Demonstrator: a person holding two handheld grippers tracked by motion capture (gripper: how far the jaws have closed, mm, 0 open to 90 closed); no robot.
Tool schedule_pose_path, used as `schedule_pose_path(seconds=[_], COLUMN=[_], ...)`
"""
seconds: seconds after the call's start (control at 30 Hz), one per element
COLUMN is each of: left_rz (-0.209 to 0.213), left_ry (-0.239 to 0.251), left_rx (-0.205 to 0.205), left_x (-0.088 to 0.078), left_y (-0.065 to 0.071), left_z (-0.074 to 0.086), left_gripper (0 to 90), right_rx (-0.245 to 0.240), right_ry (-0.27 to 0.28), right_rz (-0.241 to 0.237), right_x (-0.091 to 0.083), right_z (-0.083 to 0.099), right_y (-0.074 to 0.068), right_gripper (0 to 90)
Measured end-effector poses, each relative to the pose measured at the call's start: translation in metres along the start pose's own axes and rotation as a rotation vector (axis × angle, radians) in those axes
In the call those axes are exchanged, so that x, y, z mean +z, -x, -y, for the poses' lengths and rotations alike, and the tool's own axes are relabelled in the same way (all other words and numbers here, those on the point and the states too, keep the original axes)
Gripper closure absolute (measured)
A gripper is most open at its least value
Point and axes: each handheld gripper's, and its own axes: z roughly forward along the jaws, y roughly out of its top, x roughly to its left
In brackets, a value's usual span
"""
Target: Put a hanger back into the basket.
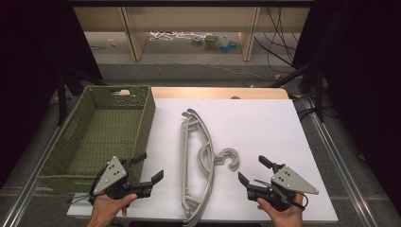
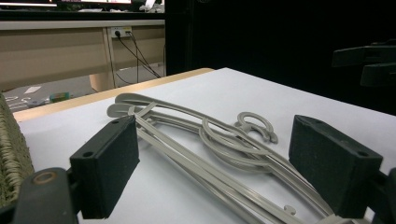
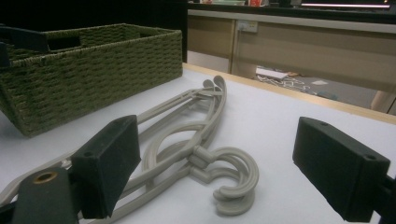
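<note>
A stack of grey plastic hangers (image 1: 196,161) lies flat in the middle of the white table top (image 1: 265,123), hooks (image 1: 230,159) pointing right. My left gripper (image 1: 150,165) rests at the front, left of the stack, open and holding nothing. My right gripper (image 1: 252,169) sits to the right of the hooks, also open and holding nothing. In the left gripper view the hangers (image 2: 210,140) lie beyond the wide-apart pads (image 2: 107,163). The right gripper view shows the hooks (image 3: 233,177) just ahead of its spread pads (image 3: 109,163).
A green woven basket (image 1: 142,127) with nothing in it stands at the table's left, its near corner beside my left gripper; it also appears as the basket (image 3: 93,70) in the right gripper view. Wooden furniture legs (image 1: 132,33) and cables lie on the floor beyond the table.
</note>
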Motion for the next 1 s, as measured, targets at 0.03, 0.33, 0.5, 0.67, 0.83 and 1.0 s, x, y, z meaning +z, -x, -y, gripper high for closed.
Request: schedule_pose_path(seconds=[0.03, 0.33, 0.5, 0.67, 0.83, 1.0], left_rz=[0.001, 0.047, 0.048, 0.093, 0.141, 0.189], left_ry=[0.001, -0.037, -0.073, -0.184, -0.285, -0.379], left_rx=[-0.003, -0.020, -0.052, -0.084, -0.048, -0.051], left_x=[0.000, 0.007, 0.009, 0.022, 0.036, 0.056], left_y=[0.000, 0.003, 0.005, 0.015, 0.026, 0.039], left_z=[0.000, -0.001, -0.006, -0.015, -0.024, -0.034], left_gripper=[15.9, 16.0, 15.8, 15.8, 16.6, 18.4], right_rx=[-0.003, 0.002, 0.005, 0.014, 0.015, 0.016], right_ry=[-0.004, 0.001, -0.001, 0.008, 0.002, 0.010], right_rz=[-0.001, 0.008, 0.008, 0.021, 0.013, 0.017], right_x=[0.000, 0.000, -0.001, 0.000, 0.000, 0.001], right_z=[0.000, 0.000, 0.000, 0.002, 0.001, 0.002], right_y=[0.000, 0.002, 0.003, 0.004, 0.006, 0.007], right_gripper=[15.7, 15.7, 15.7, 15.9, 15.9, 16.2])
